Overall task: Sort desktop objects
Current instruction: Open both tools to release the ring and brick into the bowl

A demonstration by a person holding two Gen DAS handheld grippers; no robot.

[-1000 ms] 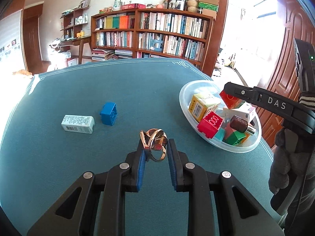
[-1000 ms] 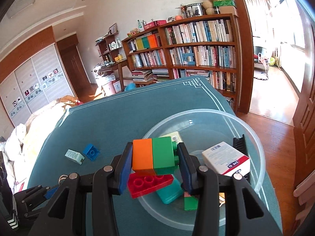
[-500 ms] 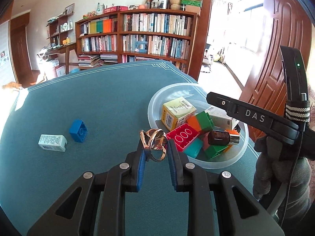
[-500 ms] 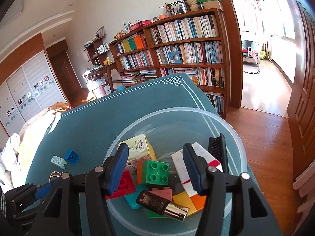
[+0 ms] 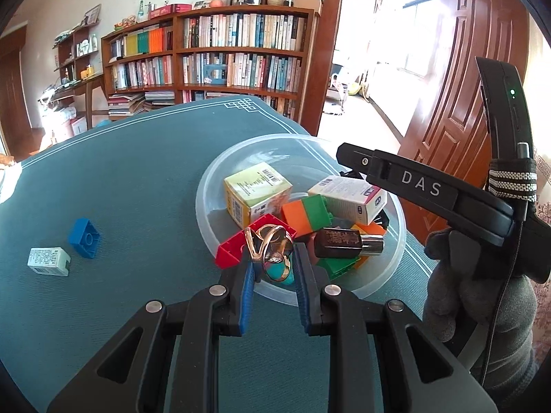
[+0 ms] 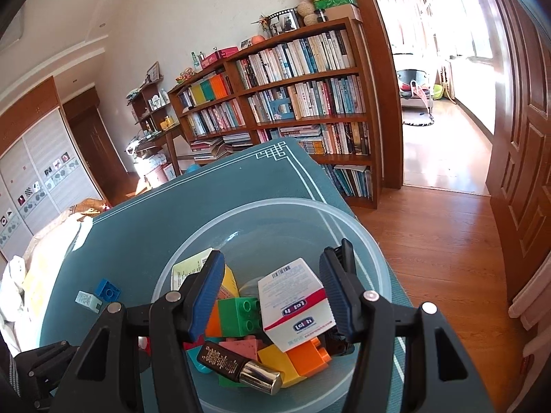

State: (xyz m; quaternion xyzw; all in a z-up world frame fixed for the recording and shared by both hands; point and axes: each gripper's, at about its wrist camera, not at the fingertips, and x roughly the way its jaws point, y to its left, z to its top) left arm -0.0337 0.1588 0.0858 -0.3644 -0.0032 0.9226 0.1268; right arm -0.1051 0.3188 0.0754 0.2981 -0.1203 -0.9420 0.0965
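Note:
My left gripper is shut on a gold metal ring puzzle and holds it over the near rim of the clear plastic bowl. The bowl holds an orange-green brick, a red brick, a yellow box, a white box and a dark bottle. My right gripper is open and empty above the bowl. A blue brick and a small white box lie on the teal tablecloth at the left.
The table's right edge runs just past the bowl. The other hand's gripper body stands at the right. A bookshelf and a wooden door are behind the table.
My left gripper carried the ring puzzle right, to above the bowl's near rim. My right gripper opened, dropped the orange-green brick into the bowl and drew back.

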